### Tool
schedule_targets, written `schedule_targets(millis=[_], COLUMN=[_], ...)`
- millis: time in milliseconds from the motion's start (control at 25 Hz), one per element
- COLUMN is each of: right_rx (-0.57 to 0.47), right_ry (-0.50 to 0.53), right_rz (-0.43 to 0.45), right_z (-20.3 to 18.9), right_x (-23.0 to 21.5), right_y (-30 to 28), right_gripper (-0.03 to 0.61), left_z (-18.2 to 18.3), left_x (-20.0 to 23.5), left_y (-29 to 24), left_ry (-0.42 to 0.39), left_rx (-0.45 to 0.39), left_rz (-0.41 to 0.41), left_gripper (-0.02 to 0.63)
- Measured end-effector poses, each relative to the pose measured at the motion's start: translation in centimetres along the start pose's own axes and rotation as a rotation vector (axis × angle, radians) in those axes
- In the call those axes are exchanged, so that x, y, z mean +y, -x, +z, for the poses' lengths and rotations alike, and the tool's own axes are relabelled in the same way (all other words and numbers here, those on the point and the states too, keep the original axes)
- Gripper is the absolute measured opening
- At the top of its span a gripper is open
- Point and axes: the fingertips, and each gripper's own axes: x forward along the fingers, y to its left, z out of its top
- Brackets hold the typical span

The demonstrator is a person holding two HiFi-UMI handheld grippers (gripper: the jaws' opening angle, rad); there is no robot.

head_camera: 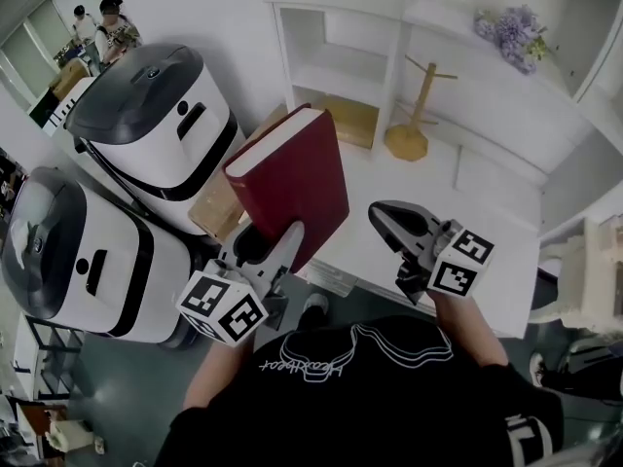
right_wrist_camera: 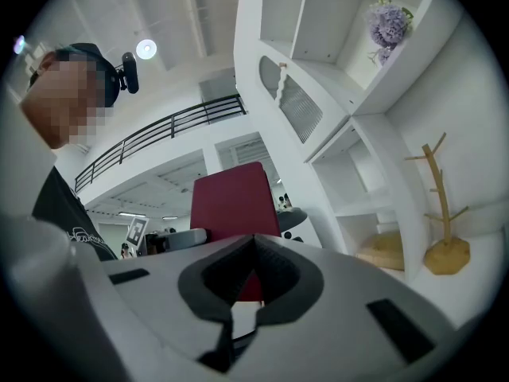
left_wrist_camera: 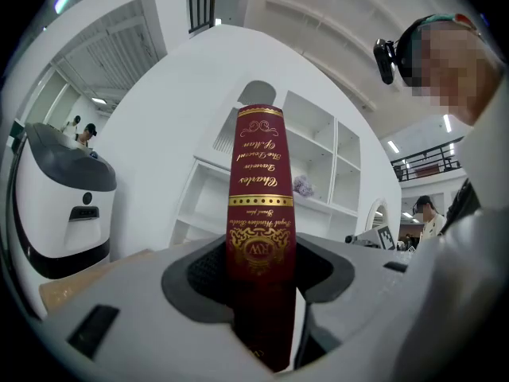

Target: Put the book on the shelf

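The left gripper (head_camera: 275,244) (left_wrist_camera: 259,270) is pinching the lower end of the dark red book (head_camera: 292,178) (left_wrist_camera: 259,183). Its two dark pads are pressing on the front and back covers, while the gold-lettered spine is facing that gripper's own camera. The book is standing almost upright out of the jaws, leaning slightly toward 1 o'clock in the head view. It is hanging in the air above the near edge of the white table (head_camera: 467,212), not yet on the shelf (head_camera: 336,37).

The right gripper (head_camera: 391,220) (right_wrist_camera: 253,245) is hovering at 3 o'clock from the left one, just beside the book but apart from it. Its jaws are meeting at the tips with nothing between them. In the right gripper view the book (right_wrist_camera: 232,200) is showing beyond them as a flat red panel.

At 12 o'clock from both grippers, the shelf is rising behind the table, its open white compartments facing the person. A light woven tray (head_camera: 348,120) is lying in a lower compartment, at 12 o'clock from the book. A wooden branching stand (head_camera: 413,115) (right_wrist_camera: 444,229) is standing on the table at 1 o'clock from the book. A bunch of purple flowers (head_camera: 511,32) (right_wrist_camera: 387,22) is sitting higher up, at 2 o'clock.

At 9 to 10 o'clock from the left gripper, two white-and-black machines (head_camera: 161,115) are standing side by side on the floor. A brown board (head_camera: 216,202) is lying between the farther machine and the book, partly hidden behind the book.
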Motion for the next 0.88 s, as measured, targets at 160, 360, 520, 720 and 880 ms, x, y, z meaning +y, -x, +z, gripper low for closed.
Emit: schedule_targets(millis=[160, 360, 520, 720, 880], right_rx=[-0.010, -0.027, -0.041, -0.053, -0.066], right_ry=[0.008, 0.027, 0.037, 0.048, 0.053], right_rz=[-0.035, -0.085, -0.126, -0.172, -0.210], right_z=[1.5, 2.9, 3.8, 4.5, 4.8], right_x=[-1.6, -3.3, -4.8, -6.5, -7.7], right_y=[-2.2, -4.4, -5.8, -7.2, -8.0], right_gripper=[0.006, 0.006, 0.006, 0.006, 0.006], left_z=[1.7, 3.3, 4.2, 4.9, 5.4], left_x=[2.5, 5.5, 7.5, 10.0, 11.6], left_y=[-2.2, -4.7, -6.8, -9.3, -11.2], left_ry=[-0.011, -0.007, -0.013, -0.030, -0.061], left_rx=[0.003, -0.003, 0.004, 0.015, 0.020], left_rz=[-0.028, -0.070, -0.097, -0.117, -0.131], left_gripper=[0.207, 0.207, 0.207, 0.207, 0.207])
